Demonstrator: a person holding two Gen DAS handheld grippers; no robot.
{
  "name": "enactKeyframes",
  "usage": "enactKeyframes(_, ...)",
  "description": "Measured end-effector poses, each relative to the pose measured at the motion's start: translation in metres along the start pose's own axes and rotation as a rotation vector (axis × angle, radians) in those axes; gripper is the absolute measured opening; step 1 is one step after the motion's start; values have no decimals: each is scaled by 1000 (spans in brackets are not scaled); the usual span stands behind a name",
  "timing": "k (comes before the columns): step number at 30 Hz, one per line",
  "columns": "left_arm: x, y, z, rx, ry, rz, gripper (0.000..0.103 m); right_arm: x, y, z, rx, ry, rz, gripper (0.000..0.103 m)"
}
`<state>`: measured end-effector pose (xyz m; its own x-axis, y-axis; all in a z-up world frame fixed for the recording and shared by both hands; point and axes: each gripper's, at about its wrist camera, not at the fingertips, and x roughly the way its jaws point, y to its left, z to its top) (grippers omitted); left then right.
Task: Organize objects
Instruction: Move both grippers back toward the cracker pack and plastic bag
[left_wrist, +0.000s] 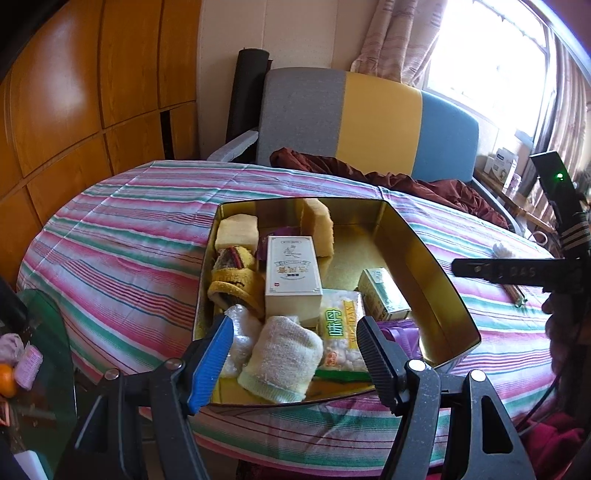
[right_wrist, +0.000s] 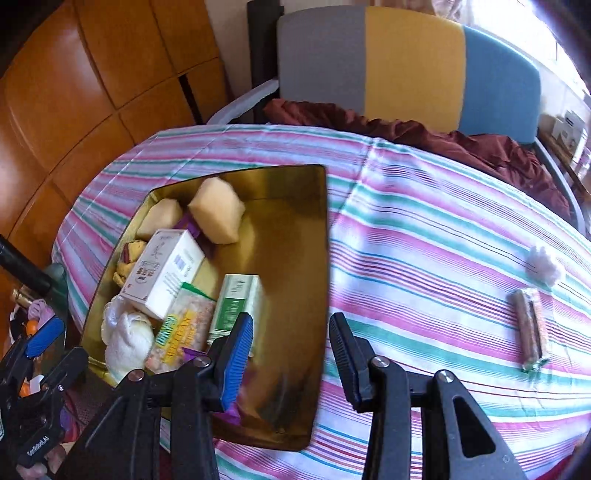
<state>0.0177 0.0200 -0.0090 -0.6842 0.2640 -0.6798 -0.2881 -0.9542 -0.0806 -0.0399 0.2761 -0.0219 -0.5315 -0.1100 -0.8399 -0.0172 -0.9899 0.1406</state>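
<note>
A: What are the jaws doing at this moment?

B: The left gripper is hovering over the near end of the tin, jaws spread and pinching nothing; the rolled towel is lying below the gap, untouched. The right gripper is hanging over the tin's right rim, jaws parted and empty too.

A: And where are the things sitting?

B: Most are lying inside the tin: the white box near its middle, the green box to its right, the snack bag between them at the near end, two sponges at the tin's far end. They are crowding the left half, probably leaving the right half free for more.

A: Anything waiting outside?

B: Yes, a wrapped bar and a white tuft are resting on the counter, well to the right of the tin. The right gripper is likely heading for those.
</note>
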Motion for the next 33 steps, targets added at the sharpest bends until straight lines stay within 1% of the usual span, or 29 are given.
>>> enactKeyframes(7,-1,-20,5,53,-6,-12,70,-17,-64,-8,99,-16,-77,44)
enactKeyframes(13,-3,-40,12,106,-20,-41,70,-29,-134,-19,209,-16,-160,45)
enactKeyframes(18,-1,-63,18,157,-24,-77,70,-39,-206,-30,364,-14,-235,46)
enactKeyframes(21,1,-80,22,190,-19,-103,70,-44,-249,-38,475,-32,-289,46)
enactKeyframes(24,2,-101,26,229,-16,-135,70,-47,-288,-52,589,-49,-335,47)
enactKeyframes(26,5,-117,29,258,-11,-159,70,-47,-309,-68,684,-60,-339,47)
enactKeyframes(27,7,-125,30,270,-2,-174,71,-47,-319,-75,736,-50,-335,47)
enactKeyframes(28,10,-134,30,280,7,-191,71,-46,-328,-80,786,-31,-327,47)
enactKeyframes(29,12,-143,31,289,15,-208,72,-47,-335,-84,835,-39,-305,47)
enactKeyframes(31,18,-163,32,311,38,-248,72,-52,-339,-87,870,-58,-282,48)
enactKeyframes(33,23,-181,32,332,54,-274,72,-53,-340,-88,875,-57,-278,52)
